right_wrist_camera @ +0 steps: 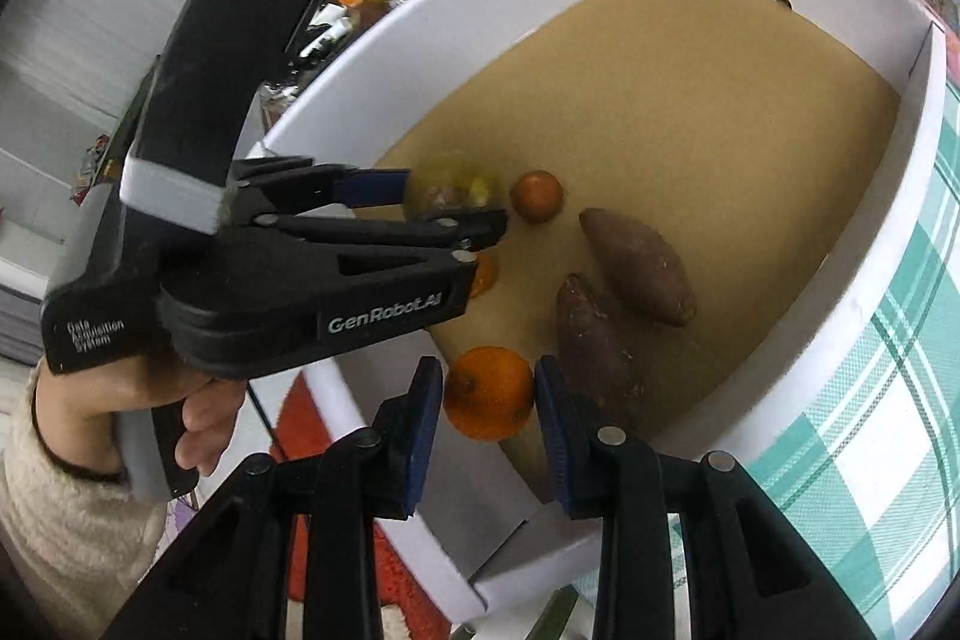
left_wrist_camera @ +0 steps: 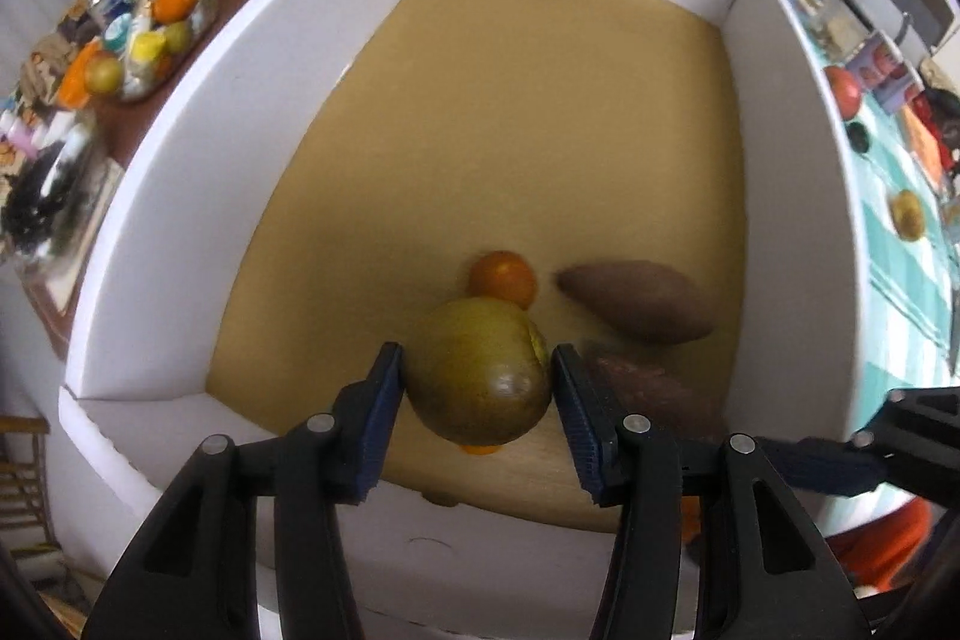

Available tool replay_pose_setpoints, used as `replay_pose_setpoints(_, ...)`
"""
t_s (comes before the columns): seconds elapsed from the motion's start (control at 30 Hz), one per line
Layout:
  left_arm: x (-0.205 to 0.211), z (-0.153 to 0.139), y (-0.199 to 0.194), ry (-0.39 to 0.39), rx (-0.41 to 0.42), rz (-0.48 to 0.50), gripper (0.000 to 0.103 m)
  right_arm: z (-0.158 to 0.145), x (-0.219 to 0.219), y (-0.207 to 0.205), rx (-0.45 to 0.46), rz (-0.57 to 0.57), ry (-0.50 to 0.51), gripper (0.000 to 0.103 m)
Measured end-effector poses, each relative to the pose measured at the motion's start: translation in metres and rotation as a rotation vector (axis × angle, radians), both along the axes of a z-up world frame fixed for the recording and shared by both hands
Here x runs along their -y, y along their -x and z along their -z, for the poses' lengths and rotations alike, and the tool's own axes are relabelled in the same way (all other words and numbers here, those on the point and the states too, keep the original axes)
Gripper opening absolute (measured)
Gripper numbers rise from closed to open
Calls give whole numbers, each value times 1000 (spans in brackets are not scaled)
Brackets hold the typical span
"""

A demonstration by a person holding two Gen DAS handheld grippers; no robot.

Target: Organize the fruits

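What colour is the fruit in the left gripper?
Olive green with brownish patches; the fruit shows best in the left wrist view, between the left gripper fingers.

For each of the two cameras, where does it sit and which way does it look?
Left wrist: on the left gripper, looking down into the box past a green fruit between its fingers.
Right wrist: on the right gripper, looking into the box over an orange; the left hand shows.
Shared: box, green fruit, two sweet potatoes.

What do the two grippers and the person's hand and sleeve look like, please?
Both grippers, left and right, are black plastic with silver rivets and ribbed blue pads. The left body carries white "GenRobot.AI" lettering. The hand is bare, its sleeve cream and fuzzy.
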State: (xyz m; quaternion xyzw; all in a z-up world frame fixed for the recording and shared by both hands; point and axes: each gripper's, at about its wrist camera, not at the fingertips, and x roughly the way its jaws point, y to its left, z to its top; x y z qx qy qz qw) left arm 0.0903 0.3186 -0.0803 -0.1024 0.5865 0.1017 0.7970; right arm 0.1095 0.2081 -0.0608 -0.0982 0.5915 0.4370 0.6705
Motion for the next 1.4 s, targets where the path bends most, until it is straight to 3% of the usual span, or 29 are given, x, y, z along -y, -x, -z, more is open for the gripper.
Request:
replay_pose_setpoints(0.07, -1, -7, 2, -26, 25, -16, 80, -9, 12, -3, 14, 18, -26, 33)
replay_pose_setpoints(0.23, 19, -47, 6, -36, 166, -10, 84, -47, 48, -8, 174, 67, -65, 35)
replay_pose_setpoints(0.27, 29, -60, 8, -25, 214, 3, 84, -51, 57, -7, 200, 75, -67, 41)
replay_pose_setpoints(0.3, 37, -67, 9, -21, 242, 14, 85, -55, 72, -5, 240, 91, -67, 62)
replay_pose_setpoints(0.33, 46, -73, 8, -18, 269, 28, 85, -57, 92, -3, 283, 113, -71, 97)
replay_pose_setpoints(0.37, 58, -79, 8, -15, 297, 48, 86, -56, 107, -1, 307, 131, -76, 102)
replay_pose_setpoints(0.47, 106, -90, 15, 12, 372, 128, 86, -41, 172, 3, 374, 226, -56, 103)
replay_pose_setpoints(0.63, 188, -80, 14, 111, 392, 267, 88, 5, 289, 6, 462, 470, 38, 103)
replay_pose_setpoints(0.73, 250, -49, 3, 156, 345, 367, 89, 42, 358, 4, 480, 618, 159, 103)
replay_pose_setpoints(0.87, 309, -4, -16, 127, 305, 461, 89, 72, 432, 6, 470, 795, 270, 103)
replay_pose_setpoints(1.0, 339, 24, -34, 91, 274, 449, 89, 75, 476, 6, 472, 890, 255, 103)
replay_pose_setpoints(1.4, 349, 60, -88, -40, 277, 391, 89, 89, 508, -29, 474, 972, 249, 103)
